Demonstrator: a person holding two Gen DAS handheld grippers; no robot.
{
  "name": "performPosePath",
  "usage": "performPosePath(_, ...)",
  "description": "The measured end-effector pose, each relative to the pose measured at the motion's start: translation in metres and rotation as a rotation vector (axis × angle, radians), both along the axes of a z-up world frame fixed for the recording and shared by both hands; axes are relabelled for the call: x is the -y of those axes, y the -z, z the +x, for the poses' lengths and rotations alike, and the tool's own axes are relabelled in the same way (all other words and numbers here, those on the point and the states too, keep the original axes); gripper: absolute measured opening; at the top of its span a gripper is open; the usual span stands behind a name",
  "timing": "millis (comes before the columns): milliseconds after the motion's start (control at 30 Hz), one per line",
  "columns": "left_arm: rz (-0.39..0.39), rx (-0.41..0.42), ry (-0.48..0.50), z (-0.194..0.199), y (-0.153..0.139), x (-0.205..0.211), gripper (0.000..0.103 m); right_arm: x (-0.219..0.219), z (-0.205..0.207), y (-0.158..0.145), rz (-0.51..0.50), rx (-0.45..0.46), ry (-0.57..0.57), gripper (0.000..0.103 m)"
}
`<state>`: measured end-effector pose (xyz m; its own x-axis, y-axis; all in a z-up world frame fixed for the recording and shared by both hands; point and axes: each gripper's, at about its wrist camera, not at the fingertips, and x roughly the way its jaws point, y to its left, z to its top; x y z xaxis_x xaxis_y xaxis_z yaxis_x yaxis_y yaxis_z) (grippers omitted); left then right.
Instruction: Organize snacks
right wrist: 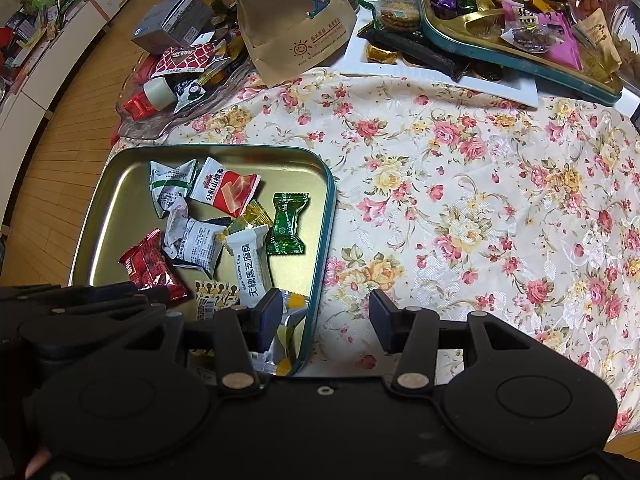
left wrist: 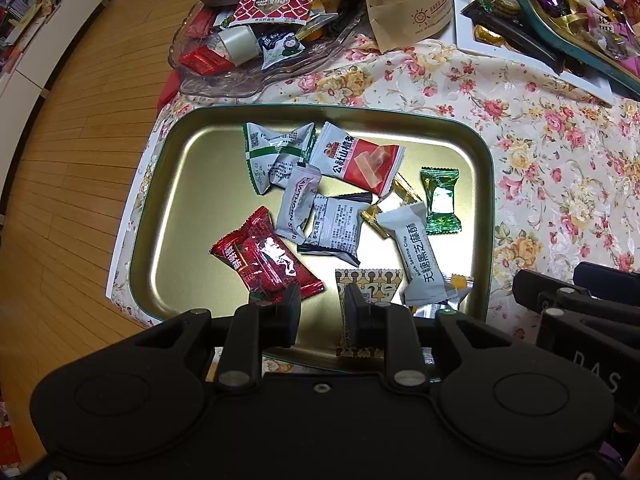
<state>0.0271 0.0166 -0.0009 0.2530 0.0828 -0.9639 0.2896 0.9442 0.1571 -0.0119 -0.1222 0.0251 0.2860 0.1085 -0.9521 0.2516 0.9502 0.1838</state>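
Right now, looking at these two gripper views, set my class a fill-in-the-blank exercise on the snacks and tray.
1. The wrapped snacks lie in a gold tin tray with a ____ rim.
2. The tablecloth has a ____ pattern.
3. The green candy lies near the tray's ____ edge in both views.
4. Both the left gripper and right gripper hold ____.

Missing words: green; floral; right; nothing

Floral-clothed table (right wrist: 460,184) bears gold tin tray (right wrist: 326,216), perhaps-glass dish (right wrist: 136,128).
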Motion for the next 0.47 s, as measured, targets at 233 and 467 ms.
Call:
performPosePath(233, 0.006, -0.001, -0.005, 0.0005, 0.0011, -0.0003, 0.033, -0.0012, 0.0002, -0.0006, 0.003, 0.001, -0.006, 0.051)
performPosePath(467, 0.004, 0.002, -0.008, 0.0003, 0.0001, 0.0011, 0.034, -0.0011, 0.0004, -0.0007, 0.003, 0.001, -0.006, 0.051)
